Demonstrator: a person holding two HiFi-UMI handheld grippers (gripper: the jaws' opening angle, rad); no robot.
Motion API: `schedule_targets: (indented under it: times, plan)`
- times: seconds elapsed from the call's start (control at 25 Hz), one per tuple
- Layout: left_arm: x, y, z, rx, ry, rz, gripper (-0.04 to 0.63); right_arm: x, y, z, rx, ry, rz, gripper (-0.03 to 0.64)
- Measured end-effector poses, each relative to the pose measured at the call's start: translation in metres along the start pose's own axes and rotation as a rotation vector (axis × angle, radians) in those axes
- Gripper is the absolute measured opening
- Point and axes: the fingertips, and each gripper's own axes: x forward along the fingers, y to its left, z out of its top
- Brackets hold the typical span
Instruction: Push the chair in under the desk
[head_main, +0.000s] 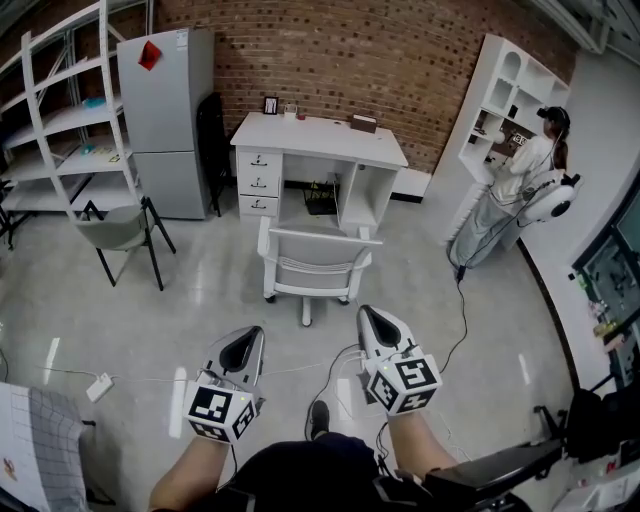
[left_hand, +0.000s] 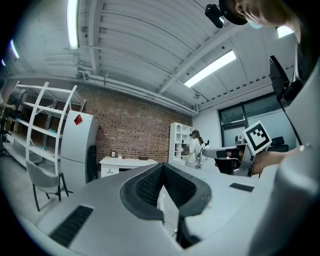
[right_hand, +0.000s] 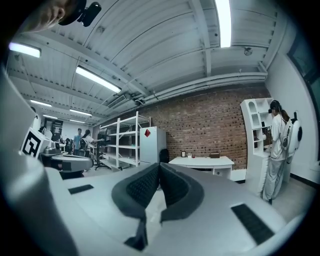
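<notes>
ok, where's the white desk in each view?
Head view: desk top centre, behind the chair.
Left gripper view: desk left of centre, just above the jaws.
Right gripper view: desk right of centre, above the jaws.
Shared landmark: grey fridge, left of the desk in all three.

Head cam looks steeply down, desk (head_main: 320, 140) well ahead. Both gripper cams face level; all share desk & brick wall (head_main: 380, 60)

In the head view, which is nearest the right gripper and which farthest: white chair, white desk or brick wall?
1. White chair, just ahead of the right gripper.
2. White desk, behind the chair.
3. Brick wall, behind the desk.
</notes>
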Motion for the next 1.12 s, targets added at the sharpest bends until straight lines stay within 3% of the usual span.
schedule_targets:
  times: [0.52, 1.12]
  plan:
    - [0.106, 0.004, -0.011, -0.034, 0.047, -0.018, 0.008, 0.058, -0.084, -0.002, 0.03, -0.002, 0.003, 0.009]
    - [0.22, -0.004, -0.019, 0.032, 0.117, -0.026, 0.008, 0.117, -0.17, -0.014, 0.037, 0.025, 0.073, 0.009]
